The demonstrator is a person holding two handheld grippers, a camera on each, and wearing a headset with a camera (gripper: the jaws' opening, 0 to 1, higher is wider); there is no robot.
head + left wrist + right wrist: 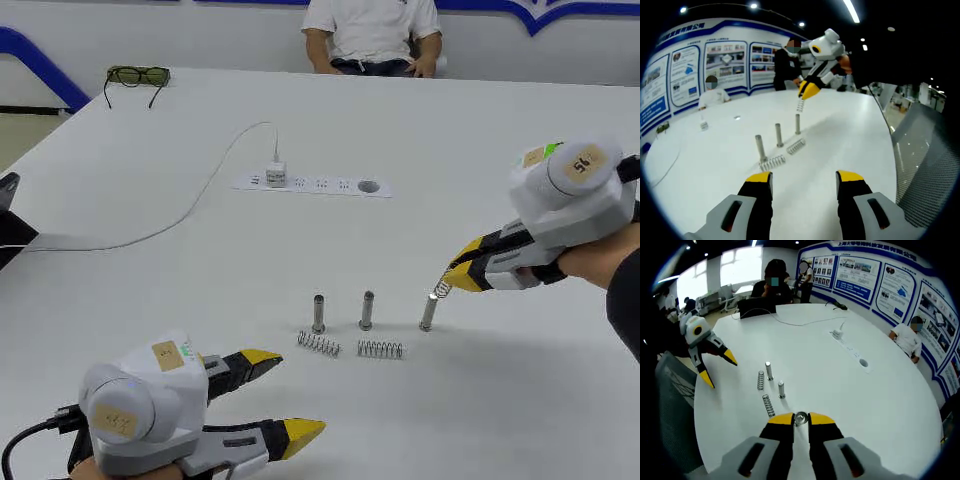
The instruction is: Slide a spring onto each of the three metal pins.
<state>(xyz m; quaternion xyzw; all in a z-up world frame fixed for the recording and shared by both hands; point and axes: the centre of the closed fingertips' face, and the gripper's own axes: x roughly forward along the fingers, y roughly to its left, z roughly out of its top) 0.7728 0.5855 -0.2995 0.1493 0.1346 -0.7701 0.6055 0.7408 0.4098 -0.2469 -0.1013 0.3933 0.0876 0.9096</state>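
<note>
Centre right, the right yellow-tipped gripper (452,279) grips a small coiled steel spring (441,289) just above the rightmost grey metal pin (429,312). Lower left, the left gripper (290,395) gapes wide, and two loose springs (319,344) lie mid-frame on the white table (200,290).

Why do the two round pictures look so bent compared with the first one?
Left gripper view and right gripper view: fisheye lenses bow the table edge and curve the wall posters. Head view: straight lines, even soft light, pins in sharp focus.

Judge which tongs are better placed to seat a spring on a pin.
Right: the right tongs pinch a spring just over the end pin. The left tongs are open, empty, farther back.
</note>
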